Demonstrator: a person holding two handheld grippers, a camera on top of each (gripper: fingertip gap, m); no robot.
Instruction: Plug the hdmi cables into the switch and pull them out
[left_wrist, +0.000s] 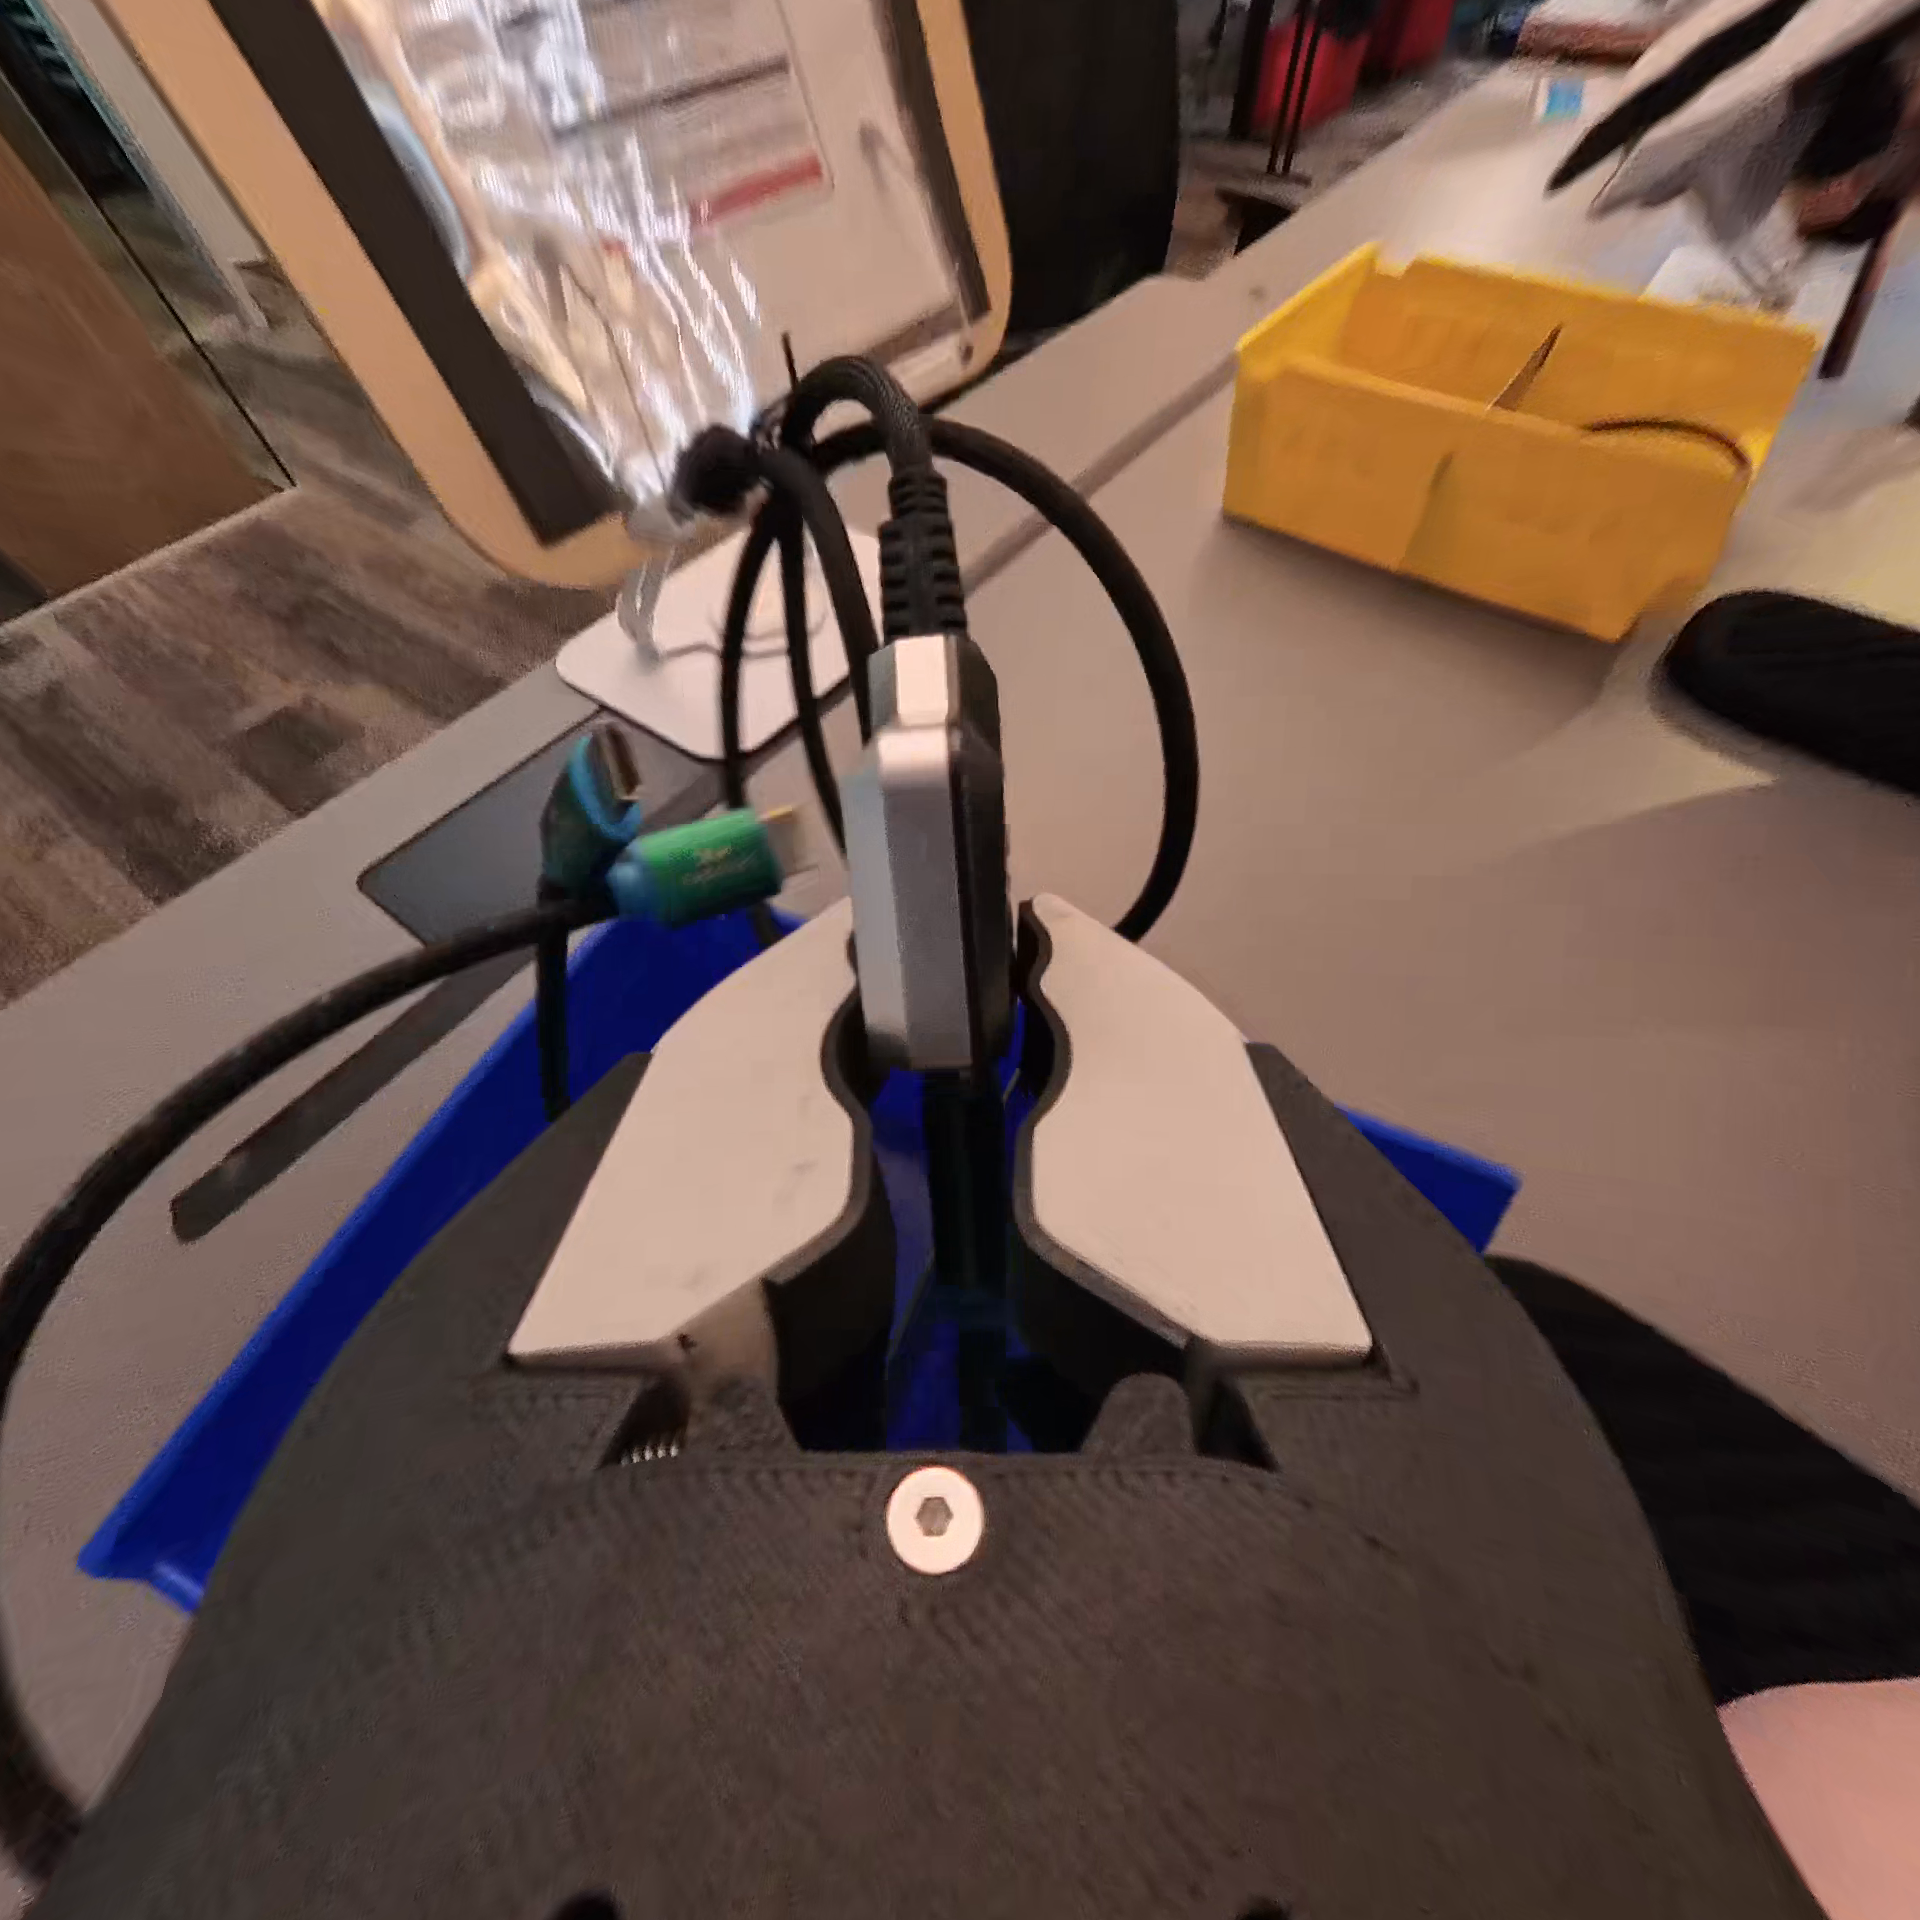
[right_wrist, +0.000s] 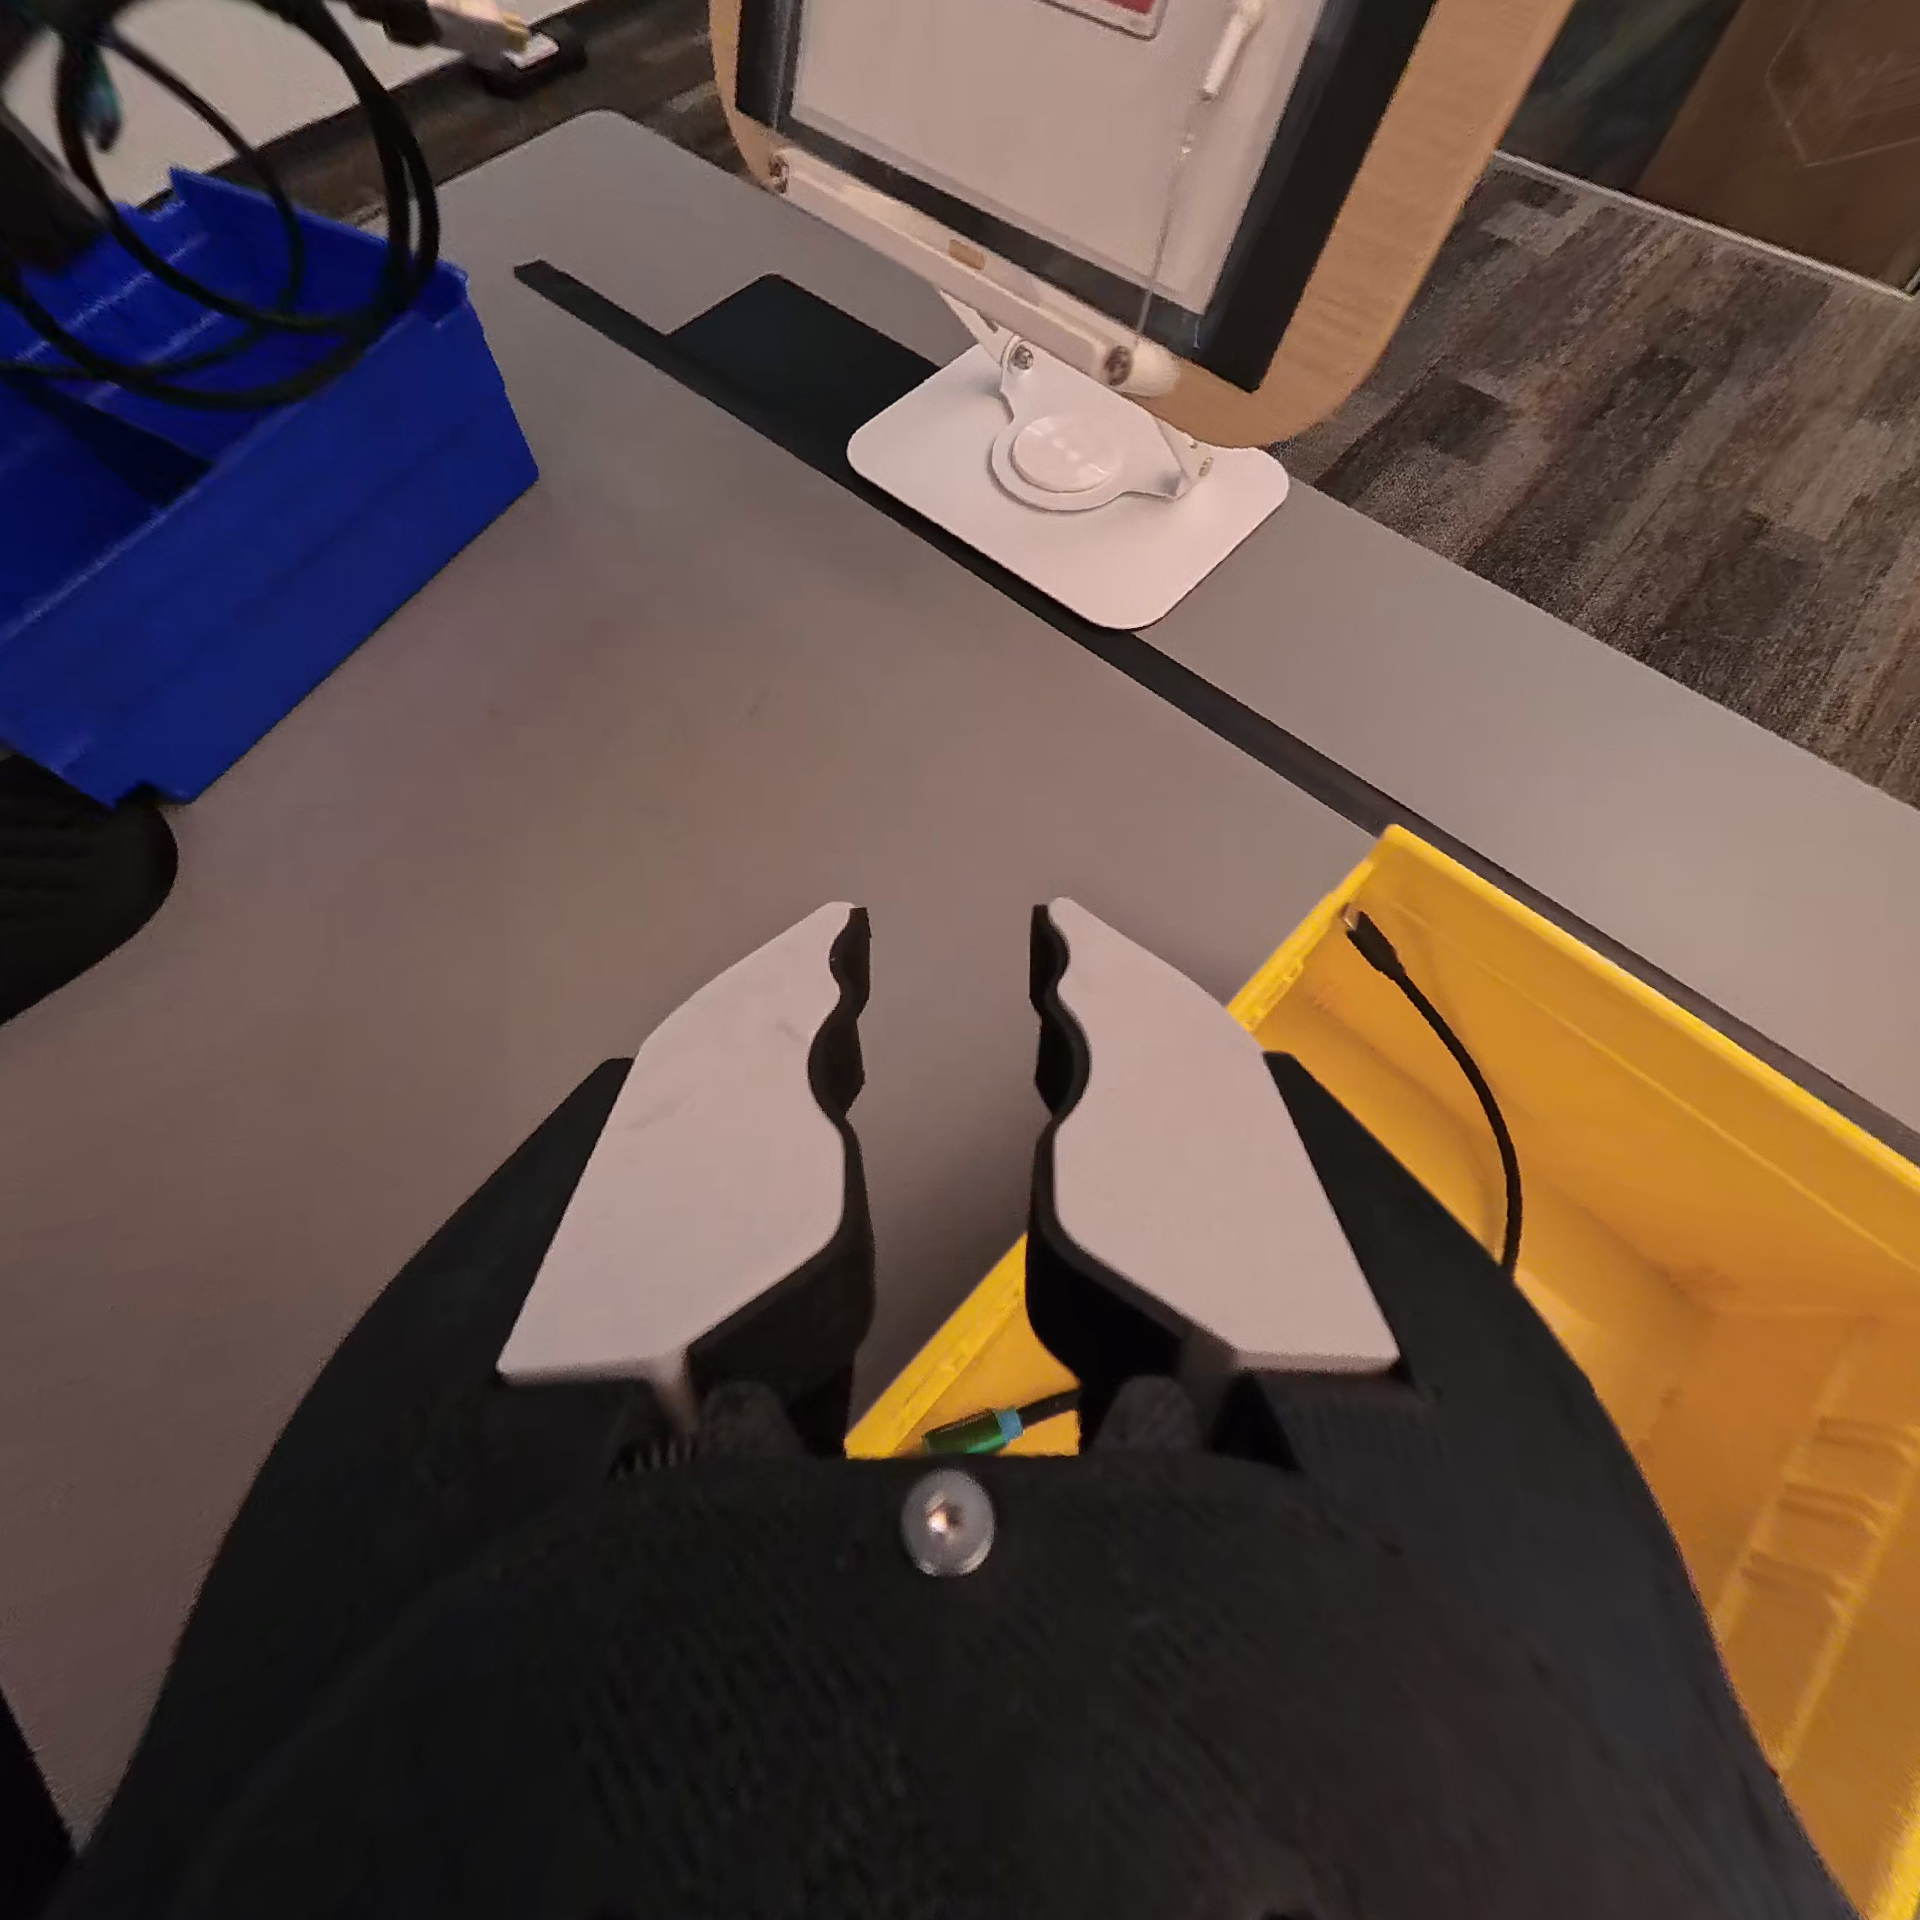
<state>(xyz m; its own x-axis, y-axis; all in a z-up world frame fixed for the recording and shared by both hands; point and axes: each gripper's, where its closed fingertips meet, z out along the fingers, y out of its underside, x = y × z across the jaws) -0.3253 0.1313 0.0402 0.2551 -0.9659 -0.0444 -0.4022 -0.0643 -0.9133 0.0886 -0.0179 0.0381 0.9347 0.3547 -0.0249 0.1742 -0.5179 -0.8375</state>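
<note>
My left gripper (left_wrist: 940, 940) is shut on a grey and black HDMI switch (left_wrist: 920, 883), held upright above the blue bin (left_wrist: 332, 1320). The switch's own black cable (left_wrist: 920, 540) loops upward from its top. Beside it on the left, two HDMI plugs point up out of the bin: a green one (left_wrist: 707, 862) and a blue one (left_wrist: 592, 800). My right gripper (right_wrist: 948, 997) is open and empty above the grey table (right_wrist: 644, 748), at the corner of the yellow bin (right_wrist: 1621, 1226). A green and blue plug (right_wrist: 971, 1434) lies in the yellow bin, under my right gripper.
A wood-framed screen (right_wrist: 1039, 156) stands on a white base (right_wrist: 1070, 488) at the table's far edge. A thin black cable (right_wrist: 1455, 1081) lies in the yellow bin. The blue bin shows at the left of the right wrist view (right_wrist: 208, 582), with coiled black cables (right_wrist: 260, 187) above it. My hands' fingertips stand some 45 centimetres from each other.
</note>
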